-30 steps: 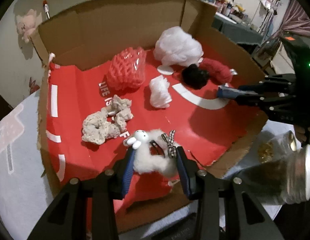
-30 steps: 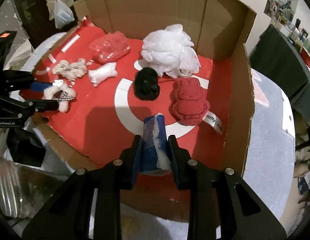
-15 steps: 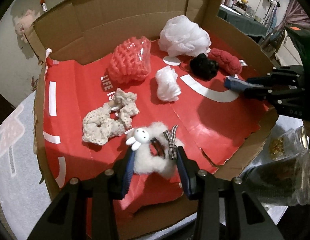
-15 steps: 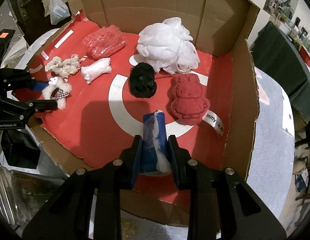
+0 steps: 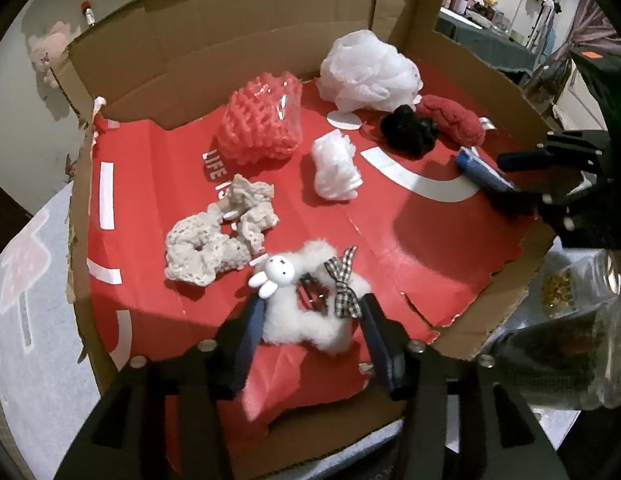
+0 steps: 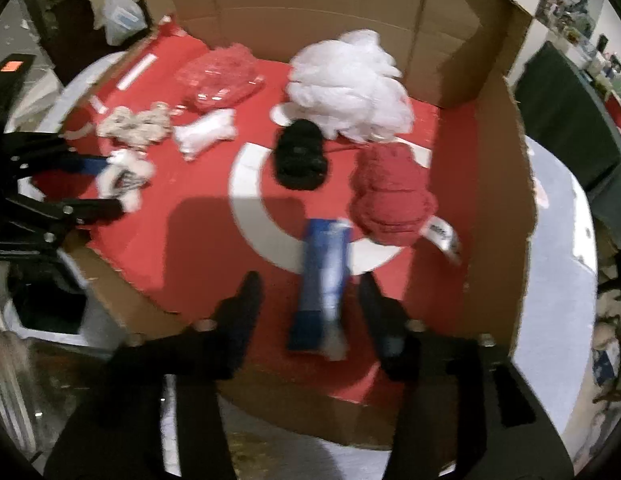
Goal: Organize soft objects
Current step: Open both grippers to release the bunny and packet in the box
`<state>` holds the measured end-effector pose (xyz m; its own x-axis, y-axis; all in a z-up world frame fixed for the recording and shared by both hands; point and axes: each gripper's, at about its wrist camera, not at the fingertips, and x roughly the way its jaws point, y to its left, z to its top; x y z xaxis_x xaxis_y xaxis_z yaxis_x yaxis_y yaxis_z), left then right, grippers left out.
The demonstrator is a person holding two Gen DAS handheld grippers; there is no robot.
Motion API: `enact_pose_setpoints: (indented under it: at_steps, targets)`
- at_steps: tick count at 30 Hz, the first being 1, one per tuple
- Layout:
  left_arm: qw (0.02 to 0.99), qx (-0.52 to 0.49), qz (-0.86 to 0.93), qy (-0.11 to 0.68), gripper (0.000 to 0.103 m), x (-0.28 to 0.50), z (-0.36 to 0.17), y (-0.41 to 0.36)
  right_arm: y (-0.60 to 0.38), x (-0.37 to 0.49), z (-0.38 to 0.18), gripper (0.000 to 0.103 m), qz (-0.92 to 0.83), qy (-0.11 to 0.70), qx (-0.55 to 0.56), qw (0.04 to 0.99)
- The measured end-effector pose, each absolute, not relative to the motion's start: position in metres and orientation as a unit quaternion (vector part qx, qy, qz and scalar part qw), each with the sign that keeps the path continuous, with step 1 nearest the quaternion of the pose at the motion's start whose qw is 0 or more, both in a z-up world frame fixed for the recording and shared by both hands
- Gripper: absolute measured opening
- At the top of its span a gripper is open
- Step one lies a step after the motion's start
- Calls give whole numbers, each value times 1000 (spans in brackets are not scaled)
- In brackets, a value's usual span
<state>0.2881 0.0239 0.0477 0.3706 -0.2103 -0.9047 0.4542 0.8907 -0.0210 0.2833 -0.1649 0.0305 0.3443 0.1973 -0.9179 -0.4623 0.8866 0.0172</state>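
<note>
Now both grippers work at the near edge of the cardboard box (image 5: 246,32), each with one soft item between its jaws. Doing this step well, by my judgement, means letting each item settle flat on the red liner (image 5: 410,248) and drawing straight back, so no finger drags fluff or tips a neighbour.

On the left gripper (image 5: 310,320) the jaws stand fairly wide, and the white fluffy bunny scrunchie (image 5: 306,316) sits between them; its fur touches the left finger, while contact on the right is hard to judge. Just beyond lies the cream crochet scrunchie (image 5: 214,244).

On the right gripper (image 6: 310,300) the jaws are spread wide, well clear on both sides of the blue and white packet (image 6: 324,276), which lies lengthwise between them on the liner. Beyond the tips sit the red knitted toy (image 6: 390,200) and black scrunchie (image 6: 300,160).
</note>
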Motion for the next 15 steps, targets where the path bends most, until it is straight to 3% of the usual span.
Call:
enact_pose_setpoints:
  at_steps: [6,9,15]
  targets:
    - [842,103,-211,486,78,268,73,26,-161,266,53,62,190,500,-136,834]
    - [858,91,-208,461,83,253,90,28,-165,256,70,73,183,482,-128,847]
    - [894,74,-187,401,95,216,124,27,-173,222,106,74,178,441,-99,874]
